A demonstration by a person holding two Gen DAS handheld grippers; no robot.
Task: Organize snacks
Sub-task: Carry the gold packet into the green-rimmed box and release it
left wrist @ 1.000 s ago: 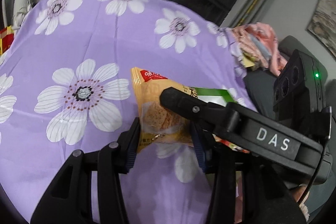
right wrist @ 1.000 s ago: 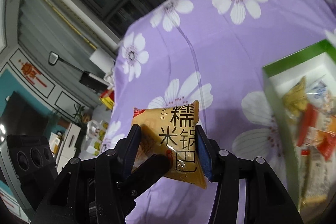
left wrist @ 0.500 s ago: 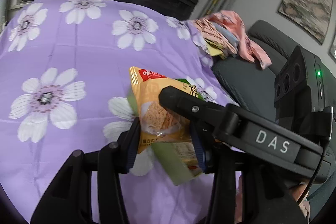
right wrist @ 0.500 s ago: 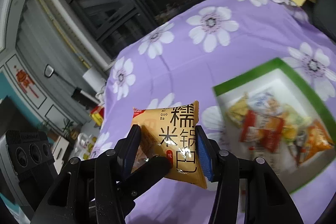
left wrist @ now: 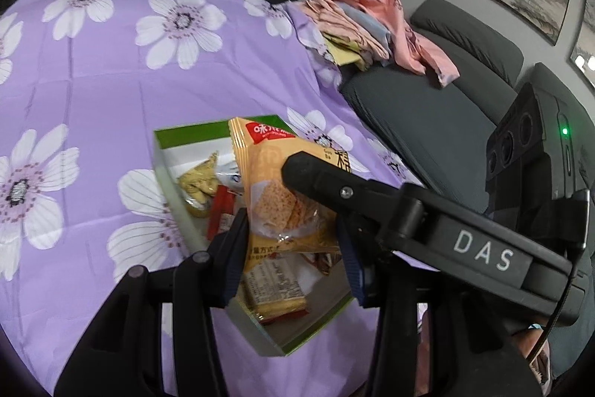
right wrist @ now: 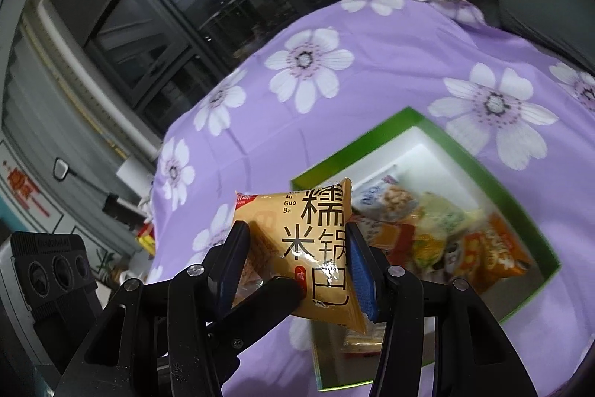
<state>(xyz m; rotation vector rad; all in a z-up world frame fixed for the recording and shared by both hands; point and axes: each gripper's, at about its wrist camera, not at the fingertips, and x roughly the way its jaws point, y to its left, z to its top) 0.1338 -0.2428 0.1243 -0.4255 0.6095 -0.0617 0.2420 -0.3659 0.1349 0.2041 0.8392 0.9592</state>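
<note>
Both grippers, left & right, had fingers clamped on one yellow snack bag. Vs 1 s earlier, the bag was now held over the green box w/ other snacks, on the purple floral cloth.

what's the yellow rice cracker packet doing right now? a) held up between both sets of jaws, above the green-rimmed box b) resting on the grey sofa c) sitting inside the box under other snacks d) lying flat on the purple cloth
a: the yellow rice cracker packet is pinched by the right gripper and, in the left wrist view, by the left gripper, raised over the green-rimmed box of snacks.
</note>
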